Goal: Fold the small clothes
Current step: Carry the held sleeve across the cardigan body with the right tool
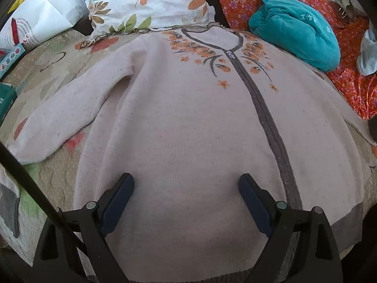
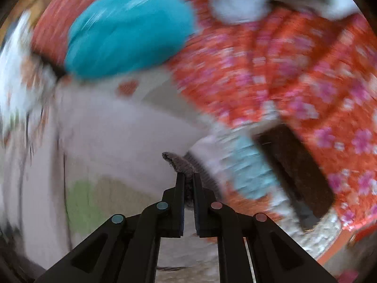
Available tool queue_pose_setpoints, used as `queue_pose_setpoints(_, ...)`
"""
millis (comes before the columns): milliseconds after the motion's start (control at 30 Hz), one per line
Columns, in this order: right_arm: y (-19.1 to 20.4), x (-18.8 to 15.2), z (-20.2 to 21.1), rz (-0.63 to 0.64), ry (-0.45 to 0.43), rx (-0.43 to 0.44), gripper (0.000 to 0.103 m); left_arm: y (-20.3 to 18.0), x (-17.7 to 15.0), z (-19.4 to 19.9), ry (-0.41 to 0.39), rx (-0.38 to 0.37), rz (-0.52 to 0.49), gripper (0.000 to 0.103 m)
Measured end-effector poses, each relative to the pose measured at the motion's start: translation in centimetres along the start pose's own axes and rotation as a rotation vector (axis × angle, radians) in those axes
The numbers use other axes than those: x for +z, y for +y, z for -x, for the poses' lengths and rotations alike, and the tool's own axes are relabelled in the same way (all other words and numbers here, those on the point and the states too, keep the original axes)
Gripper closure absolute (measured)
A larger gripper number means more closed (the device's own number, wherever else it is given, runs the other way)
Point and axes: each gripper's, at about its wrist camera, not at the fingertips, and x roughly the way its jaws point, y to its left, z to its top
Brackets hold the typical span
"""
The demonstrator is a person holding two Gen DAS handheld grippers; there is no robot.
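- The right wrist view is heavily smeared by motion blur; only the right gripper point(image 2: 188, 179) and the grey knit cuff point(image 2: 181, 164) pinched between its nearly closed fingers read sharply.
- Whether that cuff belongs to the cardigan's right sleeve cannot be told for sure; the pale fabric runs off from it toward 2 o'clock in the blur.
- In the left wrist view the cardigan's right sleeve is cut off at the 3 o'clock edge, and its hem is partly hidden behind the left gripper point(image 1: 186, 186).
- The left gripper is spread wide, holding nothing, poised over the lower body of the pink cardigan point(image 1: 188, 122).
- The cardigan lies flat, front up, grey placket closed, left sleeve stretched toward 9 o'clock.
- A white bag point(image 1: 44, 11) sits at 10 o'clock, its contents not visible.
- The surface is a bed with a patterned quilt point(image 1: 54, 70); a floral pillow point(image 1: 146, 2) lies at 12 o'clock, an orange flowered blanket point(image 1: 348, 80) at 2 o'clock.
- A teal bundle point(image 1: 297, 30) rests on the blanket, just beside the cardigan's shoulder.
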Motion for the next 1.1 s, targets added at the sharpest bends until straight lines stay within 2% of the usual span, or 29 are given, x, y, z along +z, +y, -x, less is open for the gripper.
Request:
queue_pose_setpoints(167, -5.8, 3.8, 1.7, -0.166, -0.093, -0.219, 0.098, 0.5, 0.1, 0.3, 0.013, -0.04, 0.035, 0.013)
queue_pose_setpoints(233, -6.4, 5.1, 2.1, -0.19, -0.118, -0.262, 0.098, 0.8, 0.2, 0.5, 0.015, -0.054, 0.048, 0.013)
queue_pose_setpoints(333, -5.1, 6.6, 2.6, -0.186, -0.139, -0.253, 0.098, 1.4, 0.4, 1.0, 0.014, -0.075, 0.079, 0.013)
queue_pose_setpoints(400, -3.1, 7.3, 2.9, -0.16, -0.147, -0.209, 0.098, 2.0, 0.5, 1.7, 0.006, -0.09, 0.108, 0.013)
queue_pose_setpoints(533, 3.7, 8.4, 3.0, -0.1, -0.131, -0.026, 0.098, 3.2, 1.0, 3.4, -0.026, -0.093, 0.151, 0.013)
queue_pose_setpoints(600, 8.3, 8.7, 3.0, -0.047, -0.113, 0.073, 0.098, 4.0, 1.2, 4.7, -0.059, -0.056, 0.158, 0.013)
queue_pose_setpoints(767, 20.5, 6.7, 4.1, 0.098, -0.063, 0.268, 0.098, 7.1, 2.1, 7.3, -0.155, 0.058, 0.198, 0.013)
queue_pose_setpoints(933, 32.8, 3.4, 3.9, 0.253, -0.014, 0.383, 0.098, 10.7, 3.2, 8.8, -0.217, 0.173, 0.262, 0.013)
queue_pose_setpoints(1100, 43.8, 0.0, 2.3, 0.375, 0.043, 0.449, 0.098, 13.8, 3.3, 9.0, -0.201, 0.19, 0.353, 0.013)
